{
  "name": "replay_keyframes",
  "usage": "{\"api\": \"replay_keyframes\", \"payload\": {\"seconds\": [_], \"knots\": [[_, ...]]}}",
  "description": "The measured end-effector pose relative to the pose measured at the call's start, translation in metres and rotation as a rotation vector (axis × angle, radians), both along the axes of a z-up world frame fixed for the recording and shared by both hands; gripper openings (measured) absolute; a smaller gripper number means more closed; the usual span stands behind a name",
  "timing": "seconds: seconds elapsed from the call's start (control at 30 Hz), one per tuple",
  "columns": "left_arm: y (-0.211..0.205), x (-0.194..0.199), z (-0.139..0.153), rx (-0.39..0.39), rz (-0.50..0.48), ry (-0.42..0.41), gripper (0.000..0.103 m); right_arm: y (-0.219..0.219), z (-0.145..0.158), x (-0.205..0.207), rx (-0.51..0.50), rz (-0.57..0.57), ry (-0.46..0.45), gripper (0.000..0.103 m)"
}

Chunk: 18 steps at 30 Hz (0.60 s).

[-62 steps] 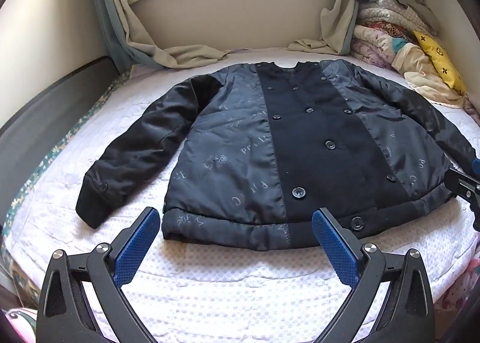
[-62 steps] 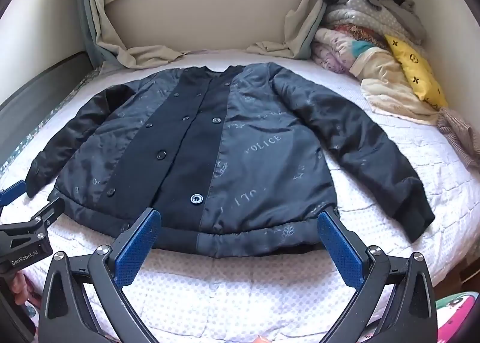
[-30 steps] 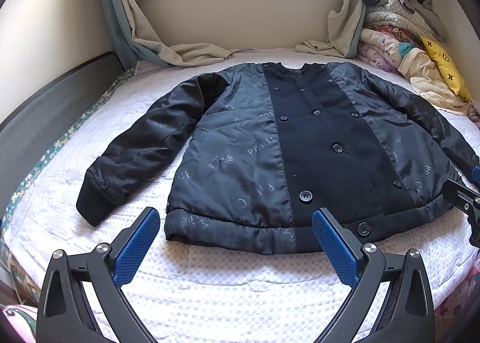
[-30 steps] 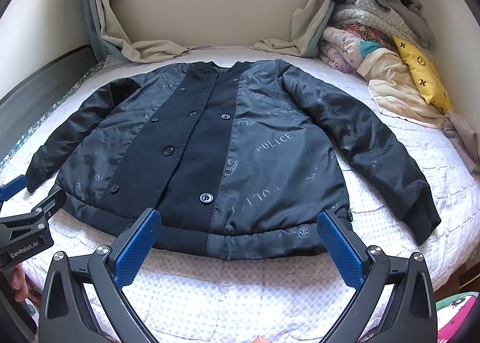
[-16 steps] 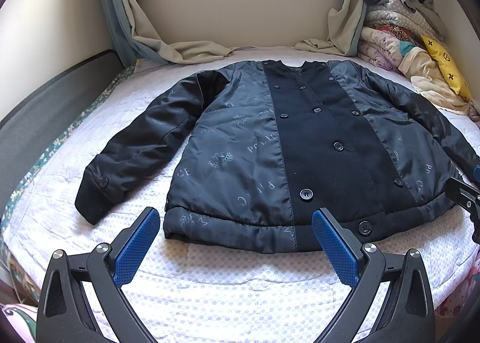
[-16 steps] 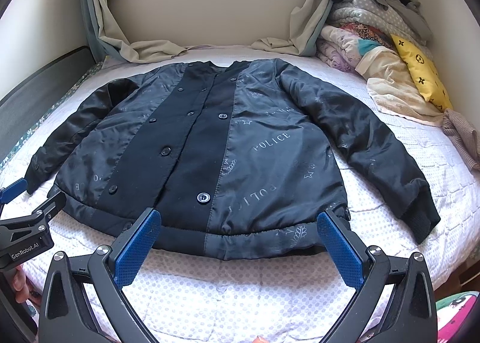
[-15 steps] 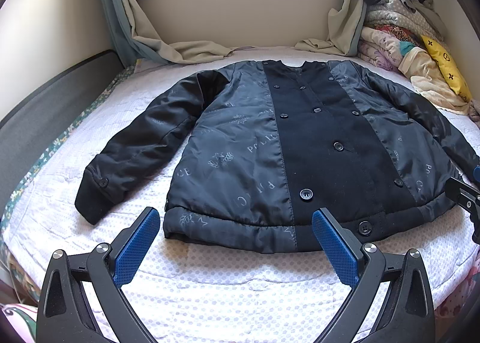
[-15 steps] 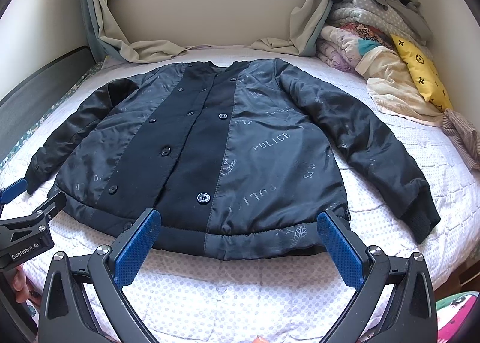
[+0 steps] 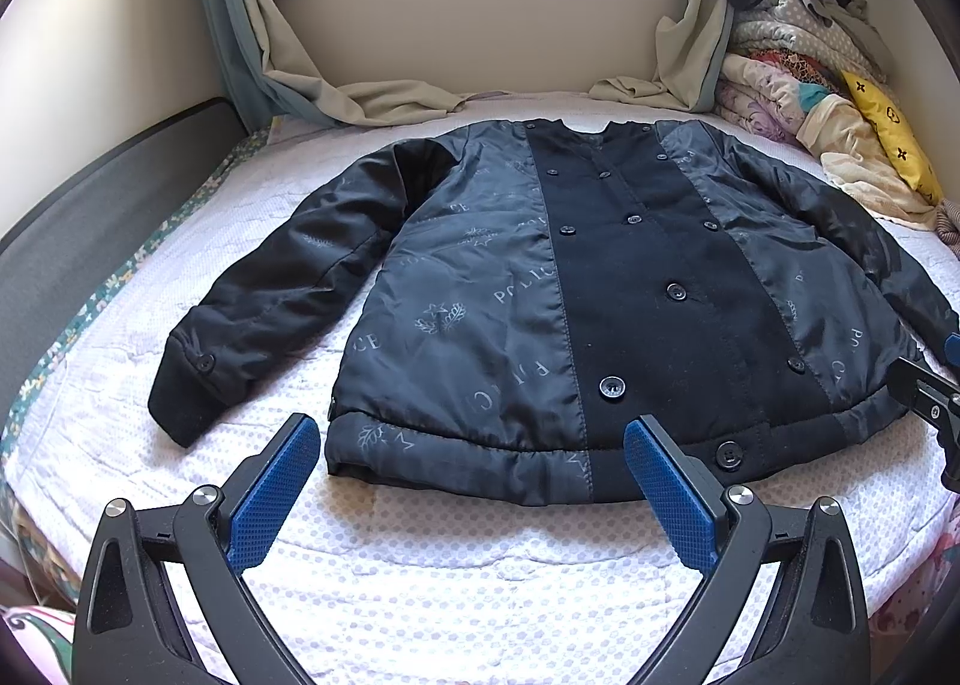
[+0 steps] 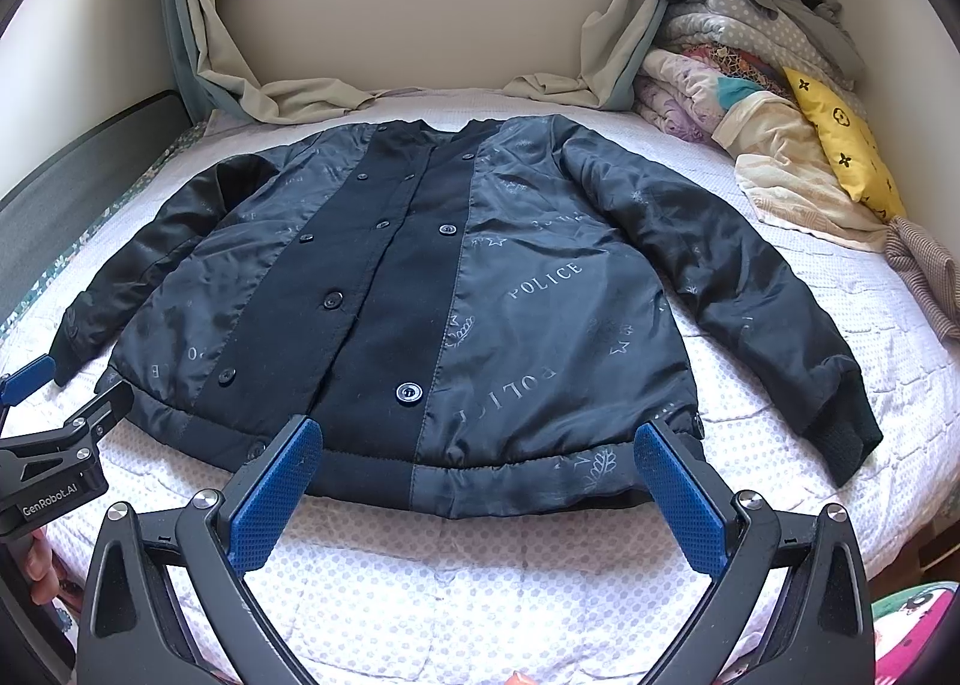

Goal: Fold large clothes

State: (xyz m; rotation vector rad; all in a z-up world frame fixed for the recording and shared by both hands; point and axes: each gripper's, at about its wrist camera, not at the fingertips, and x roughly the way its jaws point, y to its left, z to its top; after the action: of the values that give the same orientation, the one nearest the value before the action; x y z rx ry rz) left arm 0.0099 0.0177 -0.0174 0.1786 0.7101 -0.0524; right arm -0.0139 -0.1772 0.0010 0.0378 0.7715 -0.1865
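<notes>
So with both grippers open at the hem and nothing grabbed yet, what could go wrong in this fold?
The jacket has a shiny, padded shell; the right gripper or left gripper may pinch only the top layer, or slip. Both sleeves lie spread wide, so folding the body first could leave them trailing or bunched. The clothes pile sits close to the right sleeve, so a swung sleeve might snag it.

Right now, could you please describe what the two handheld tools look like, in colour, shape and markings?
Both match: the left tool and right tool each have two black, curved skeletal arms with silver pivot screws, ending in flat blue pads with a fine dotted texture. Seen from the right wrist view, the left tool's black body carries white "GenRobot.AI" lettering.
</notes>
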Motion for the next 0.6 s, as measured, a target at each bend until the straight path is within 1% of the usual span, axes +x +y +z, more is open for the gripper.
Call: {"api": "replay_keyframes", "payload": {"seconds": [0.6], "knots": [[0.0037,0.0055,-0.0059,-0.017,0.016,0.028,0.103,0.0019,-0.0049,0.0042,0.021,0.007,0.031,0.103]]}}
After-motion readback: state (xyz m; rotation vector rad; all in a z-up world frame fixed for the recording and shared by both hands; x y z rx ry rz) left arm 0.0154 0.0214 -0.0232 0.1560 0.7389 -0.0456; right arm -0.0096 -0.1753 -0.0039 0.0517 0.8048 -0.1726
